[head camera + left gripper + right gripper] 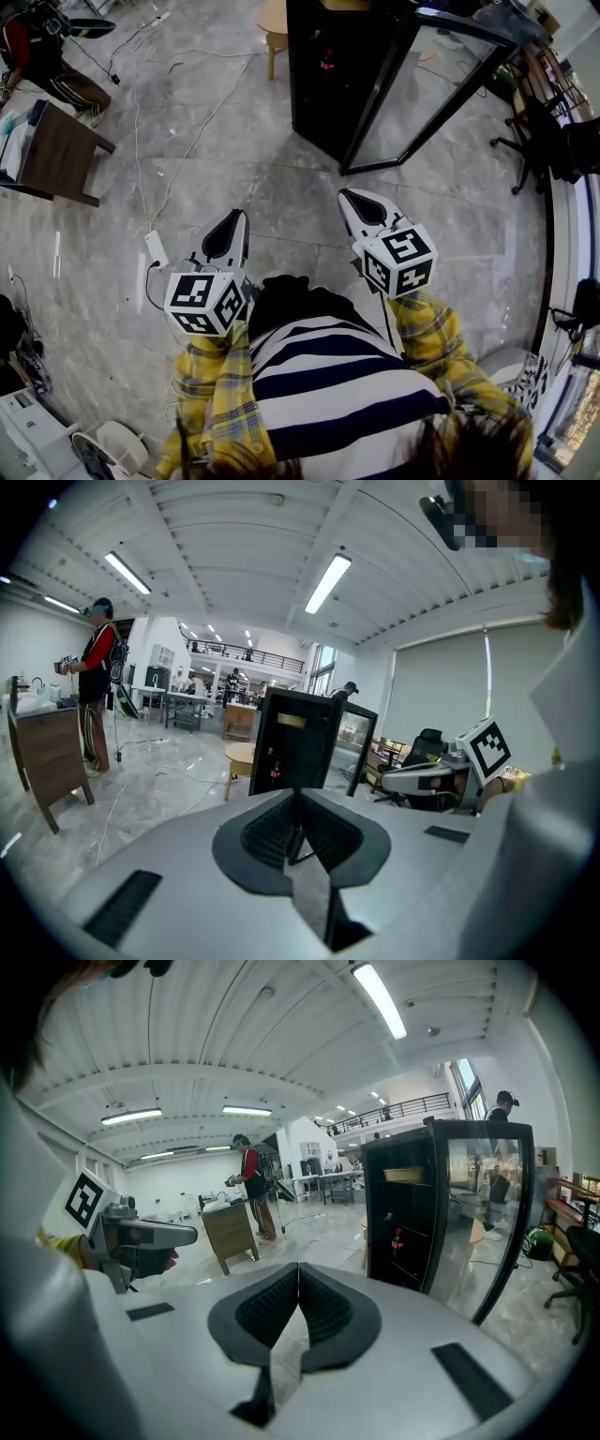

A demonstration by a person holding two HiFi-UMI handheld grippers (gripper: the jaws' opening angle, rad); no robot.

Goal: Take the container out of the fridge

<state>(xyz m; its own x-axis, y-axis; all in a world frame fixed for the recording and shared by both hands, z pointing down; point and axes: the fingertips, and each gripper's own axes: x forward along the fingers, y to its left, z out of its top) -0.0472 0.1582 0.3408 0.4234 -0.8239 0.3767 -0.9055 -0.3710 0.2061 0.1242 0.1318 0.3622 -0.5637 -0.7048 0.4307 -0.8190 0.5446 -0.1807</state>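
The container (326, 58), a small red thing too far off to make out in detail, sits on a shelf inside the black fridge (323, 103) at the far side of the floor, whose glass door (427, 89) stands swung open to the right. Well short of it, the left gripper (234, 217) and the right gripper (349, 197) are held side by side near the person, both pointing toward the fridge, each with its jaws pressed together on nothing. A wooden table (58, 155) stands far off to the left.

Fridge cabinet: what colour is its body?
Black. The fridge shows best in the right gripper view.
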